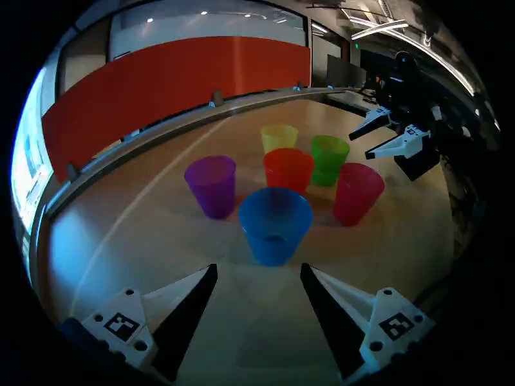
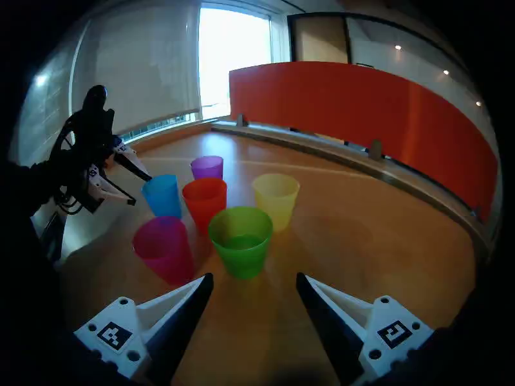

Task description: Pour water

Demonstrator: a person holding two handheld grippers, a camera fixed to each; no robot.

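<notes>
Lowest in the left gripper view, the left gripper (image 1: 257,283) has its jaws spread wide with nothing between them, over the bare wooden table (image 1: 161,231). Just ahead of it stands the blue cup (image 1: 275,225), and this view looks down into its mouth. Behind it stand the purple cup (image 1: 212,185), orange cup (image 1: 288,168) and pink cup (image 1: 356,192), then the green cup (image 1: 329,157) and yellow cup (image 1: 279,137). Off to the side, near the pink cup, the right gripper (image 1: 359,147) hangs above the table with its fingers apart.

The right gripper view meets the same cluster from the other side (so the order flips). Its own jaws are spread and empty, and here the green cup stands nearest with its inside open to view. The left gripper sits beyond, close beside the blue cup. A bright window (image 2: 232,58) glows at the back.

All six cups are translucent plastic, narrowing toward the base. Each stands upright, long axis vertical, mouth up. I cannot tell whether any holds water. A red panel (image 1: 174,83) runs along the table's far edge.
</notes>
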